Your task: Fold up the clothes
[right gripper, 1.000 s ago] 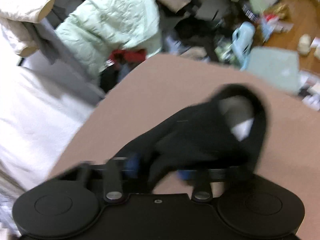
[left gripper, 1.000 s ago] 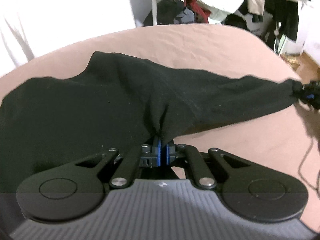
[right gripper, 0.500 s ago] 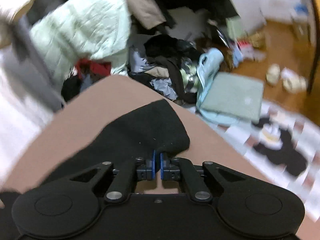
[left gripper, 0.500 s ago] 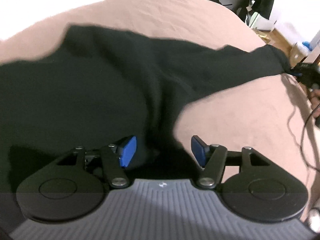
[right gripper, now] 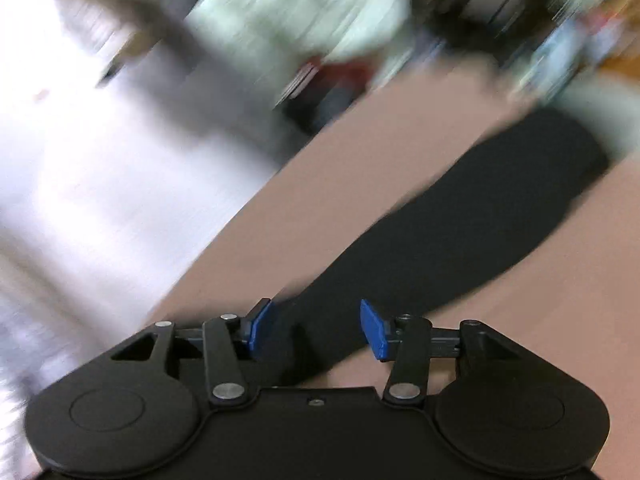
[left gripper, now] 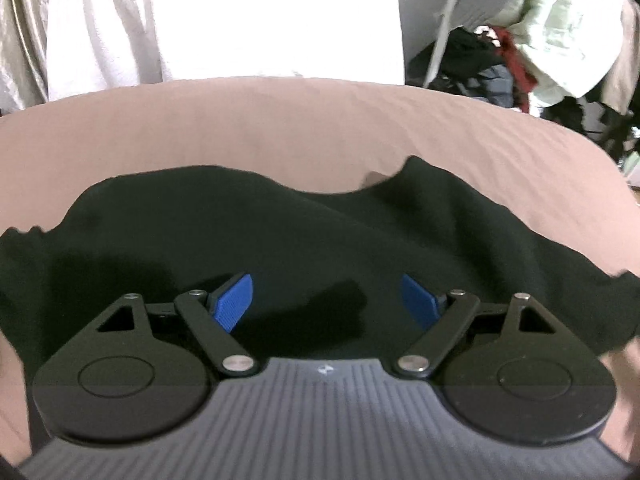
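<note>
Since a second ago the left gripper (left gripper: 326, 300) has let go of the black garment (left gripper: 280, 240), its jaws opening, the cloth flat on the pink bed (left gripper: 280, 120) beneath and ahead. In the blurred right view, the right gripper (right gripper: 316, 330) has released too, jaws opening, with a long black stretch of cloth running from between them ahead to the right.

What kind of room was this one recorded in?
Probably a lived-in bedroom. A black garment lies on a bed with a pinkish-brown sheet, pale curtains hang behind it, and clothes are heaped beside it, a pale green jacket among them.
</note>
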The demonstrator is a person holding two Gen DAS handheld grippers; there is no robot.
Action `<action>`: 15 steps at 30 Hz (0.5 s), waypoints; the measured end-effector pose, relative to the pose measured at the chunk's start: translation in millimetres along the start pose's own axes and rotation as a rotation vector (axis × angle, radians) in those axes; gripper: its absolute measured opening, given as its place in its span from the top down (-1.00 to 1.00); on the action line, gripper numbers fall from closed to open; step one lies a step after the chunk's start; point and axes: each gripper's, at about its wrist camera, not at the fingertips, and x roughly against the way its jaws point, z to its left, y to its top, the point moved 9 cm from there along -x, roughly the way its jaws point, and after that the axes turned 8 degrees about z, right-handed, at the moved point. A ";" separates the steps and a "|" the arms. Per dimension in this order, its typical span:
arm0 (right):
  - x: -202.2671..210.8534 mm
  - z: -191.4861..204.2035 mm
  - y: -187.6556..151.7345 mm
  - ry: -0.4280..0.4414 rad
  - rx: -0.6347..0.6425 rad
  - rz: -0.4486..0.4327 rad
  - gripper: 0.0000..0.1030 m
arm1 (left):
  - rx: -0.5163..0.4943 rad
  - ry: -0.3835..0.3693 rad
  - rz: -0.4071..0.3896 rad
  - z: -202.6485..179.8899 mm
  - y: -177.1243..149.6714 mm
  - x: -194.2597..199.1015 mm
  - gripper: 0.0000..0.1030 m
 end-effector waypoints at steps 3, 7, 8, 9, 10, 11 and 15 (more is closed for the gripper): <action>-49.7 25.3 -49.0 0.132 0.002 0.182 -0.05 | -0.125 0.146 -0.013 -14.6 20.7 -16.9 -0.59; -79.0 56.5 -83.8 0.128 0.169 0.264 -0.13 | -0.213 0.066 0.003 -51.3 42.2 -31.2 -0.59; -81.6 62.8 -85.9 0.127 0.203 0.262 -0.28 | -0.232 0.046 -0.003 -60.7 45.5 -33.8 -0.62; -84.5 68.2 -85.2 0.140 0.216 0.256 -0.46 | -0.252 0.027 -0.009 -70.1 48.5 -36.5 -0.74; -89.0 71.9 -82.7 0.162 0.218 0.249 -0.56 | -0.288 0.009 -0.008 -81.0 50.5 -40.8 -0.82; -96.1 74.1 -78.1 0.178 0.207 0.244 -0.67 | -0.335 -0.005 -0.006 -93.0 50.8 -45.0 -0.92; -122.3 58.8 -42.5 0.153 0.034 0.167 -0.67 | -0.503 0.109 0.010 -113.9 46.4 -78.9 -0.24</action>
